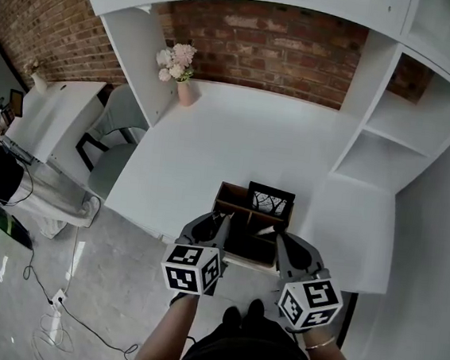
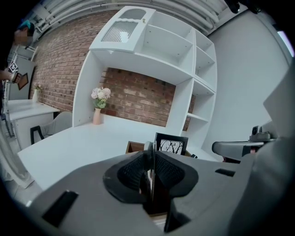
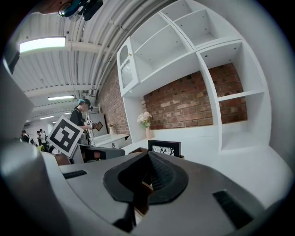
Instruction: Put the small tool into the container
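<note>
A dark wooden container [image 1: 238, 196] with compartments stands at the near edge of the white desk [image 1: 212, 150], a black picture frame [image 1: 271, 198] at its back. My left gripper [image 1: 219, 219] hangs over the container's left side. In the left gripper view its jaws [image 2: 151, 159] are shut on a thin flat grey tool [image 2: 150, 148] that stands on edge between the pads. My right gripper [image 1: 283, 239] hovers over the container's right side, and its pads [image 3: 159, 173] meet at the tip with nothing seen between them. Something small and pale [image 1: 266, 230] lies inside the container.
A pink vase of flowers [image 1: 180, 71] stands at the desk's back left by the brick wall. White shelves [image 1: 390, 129] rise on the right. A grey chair [image 1: 109, 143] sits left of the desk, and a person [image 3: 83, 117] stands far off.
</note>
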